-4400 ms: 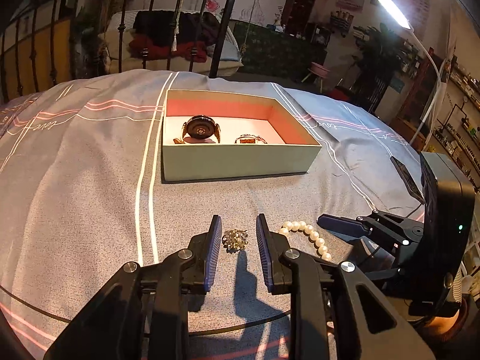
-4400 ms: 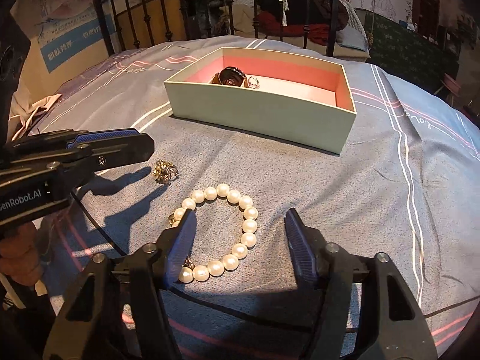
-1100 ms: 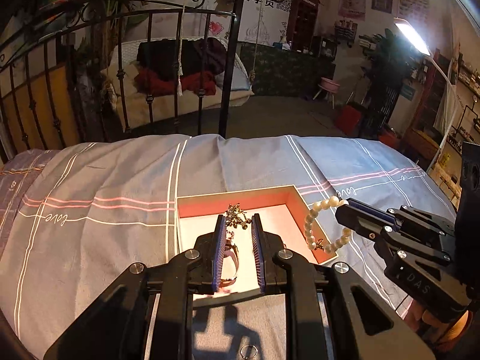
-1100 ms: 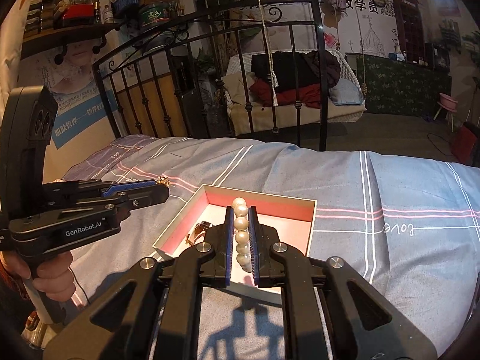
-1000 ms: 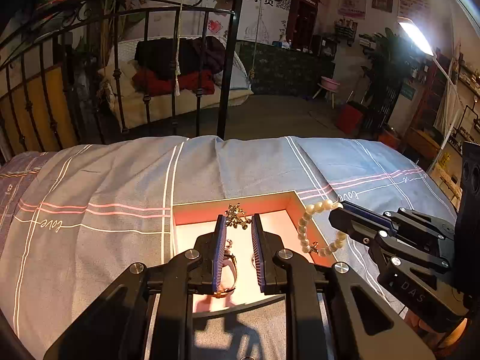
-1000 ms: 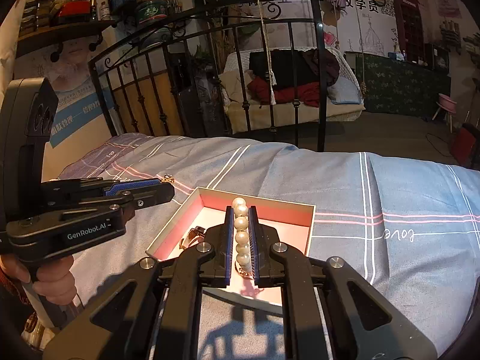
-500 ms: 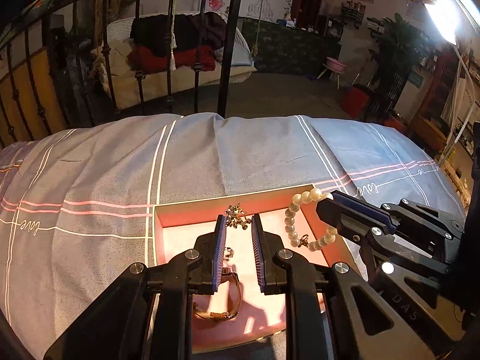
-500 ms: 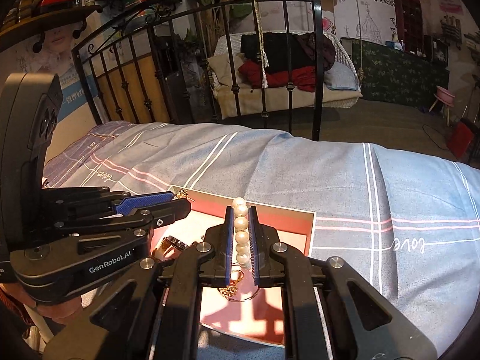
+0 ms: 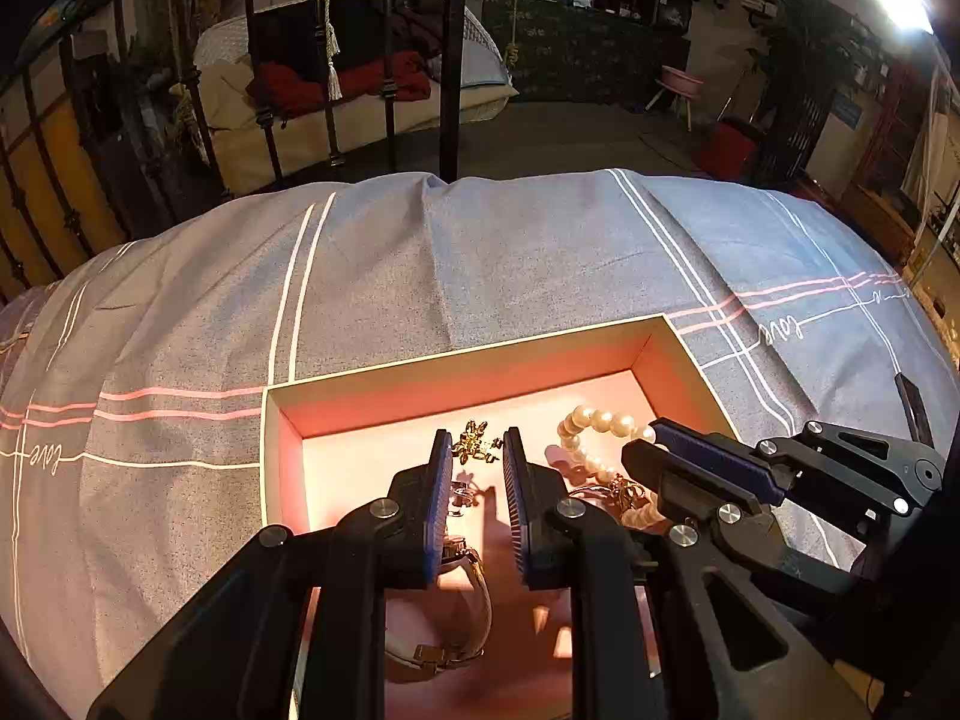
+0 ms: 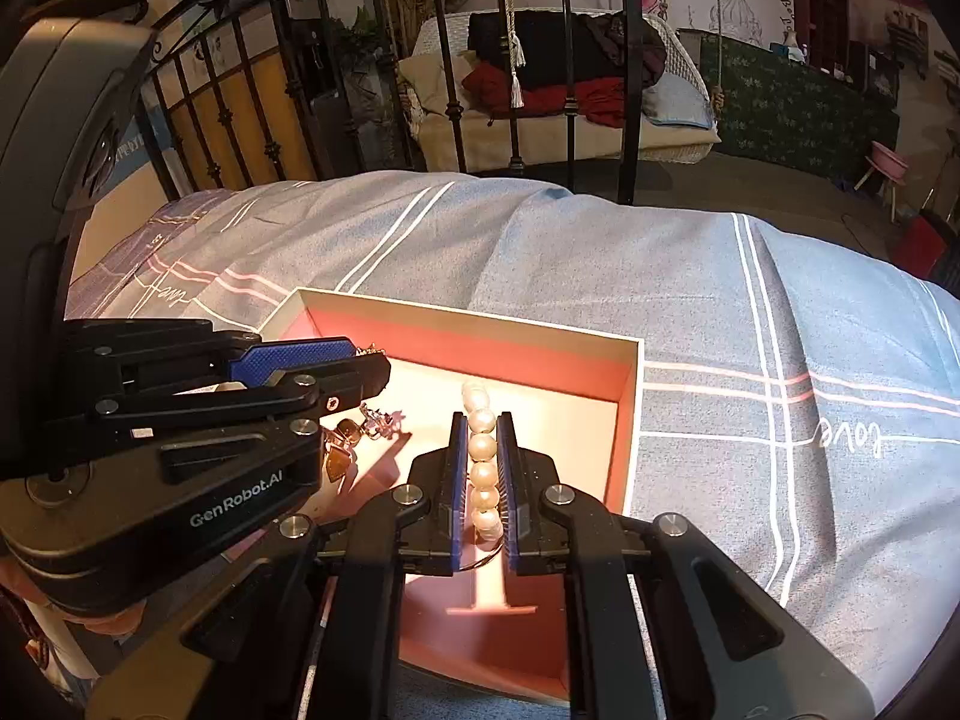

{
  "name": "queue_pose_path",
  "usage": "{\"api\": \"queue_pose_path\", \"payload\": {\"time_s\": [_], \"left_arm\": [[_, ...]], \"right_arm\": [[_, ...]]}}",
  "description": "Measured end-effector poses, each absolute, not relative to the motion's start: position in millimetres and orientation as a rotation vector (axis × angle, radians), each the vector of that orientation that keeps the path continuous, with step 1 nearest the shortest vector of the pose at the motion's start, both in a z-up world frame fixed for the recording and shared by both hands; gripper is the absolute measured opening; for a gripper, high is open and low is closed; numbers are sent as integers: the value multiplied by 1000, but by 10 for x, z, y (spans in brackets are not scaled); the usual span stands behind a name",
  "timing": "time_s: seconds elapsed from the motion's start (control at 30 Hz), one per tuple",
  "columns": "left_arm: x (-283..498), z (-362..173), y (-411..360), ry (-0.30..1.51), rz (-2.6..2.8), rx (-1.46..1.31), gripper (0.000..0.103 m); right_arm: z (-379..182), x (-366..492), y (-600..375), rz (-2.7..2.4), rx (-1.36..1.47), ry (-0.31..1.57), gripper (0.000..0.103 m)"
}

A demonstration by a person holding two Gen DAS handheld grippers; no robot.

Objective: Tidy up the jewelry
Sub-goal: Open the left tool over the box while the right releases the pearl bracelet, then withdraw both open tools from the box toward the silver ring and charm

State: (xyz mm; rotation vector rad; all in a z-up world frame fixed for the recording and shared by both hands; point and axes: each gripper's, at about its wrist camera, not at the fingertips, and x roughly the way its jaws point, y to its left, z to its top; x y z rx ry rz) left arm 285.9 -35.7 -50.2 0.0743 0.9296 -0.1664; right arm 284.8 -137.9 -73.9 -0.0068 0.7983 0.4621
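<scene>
An open box with a pink inside lies on the bed; it also shows in the right wrist view. My left gripper is over the box, shut on a small gold brooch at its fingertips. My right gripper is shut on a pearl bracelet, held over the box's right part. The pearls also show in the left wrist view beside the right gripper. A watch lies in the box under the left gripper.
The box sits on a grey-blue bedsheet with white and pink stripes. A black iron bed frame stands behind. Small gold pieces lie on the box floor near the left gripper.
Both grippers have moved forward and down over the box, each carrying its piece. The box now fills more of both views.
</scene>
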Motion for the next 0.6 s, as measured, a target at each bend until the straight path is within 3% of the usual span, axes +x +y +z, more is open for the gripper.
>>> {"api": "queue_pose_path", "payload": {"time_s": [0.33,0.4,0.47,0.57,0.6], "left_arm": [[2872,-536,-292,955,-145,62,17],[2866,-529,-278,964,-134,54,23],[2844,-498,-258,963,-120,41,44],[2754,-396,-226,941,-127,25,50],[2708,-350,-208,929,-131,16,52]], "right_arm": [[-751,2781,-1392,459,-16,806,10],[-745,2755,-1395,464,-19,809,11],[-731,2714,-1379,463,-40,813,11],[-664,2617,-1395,461,-49,799,13],[-632,2572,-1410,461,-44,791,27]]}}
